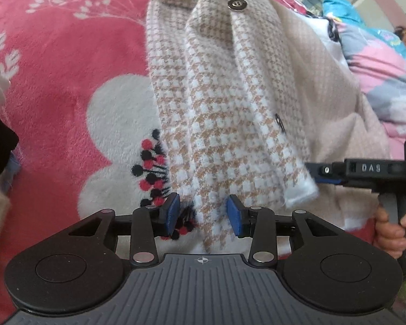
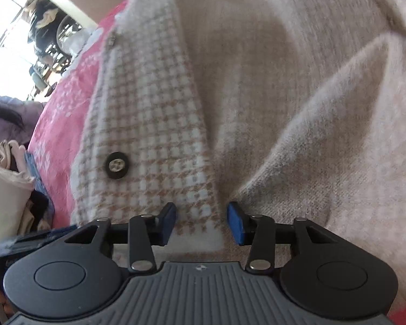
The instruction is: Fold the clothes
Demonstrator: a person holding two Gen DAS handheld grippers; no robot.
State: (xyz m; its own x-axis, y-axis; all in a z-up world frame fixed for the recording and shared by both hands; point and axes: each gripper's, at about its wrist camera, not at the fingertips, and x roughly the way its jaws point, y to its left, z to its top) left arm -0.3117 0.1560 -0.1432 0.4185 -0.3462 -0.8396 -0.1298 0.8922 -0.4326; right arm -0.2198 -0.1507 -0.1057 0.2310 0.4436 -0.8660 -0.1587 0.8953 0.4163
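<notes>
Both grippers part-open, gripping nothing: left (image 1: 203,215) and right (image 2: 201,223) straddle cardigan (image 1: 230,103) placket; pinch hem square before folding.

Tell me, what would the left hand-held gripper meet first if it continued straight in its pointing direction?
Probably the checked band of the beige cardigan: its lower end lies between the left hand-held gripper's open jaws, though depth is unclear.

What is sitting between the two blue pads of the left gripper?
In the left wrist view, a strip of the houndstooth cardigan runs between the left gripper pads, over the pink flowered blanket. The pads stand apart from it.
</notes>
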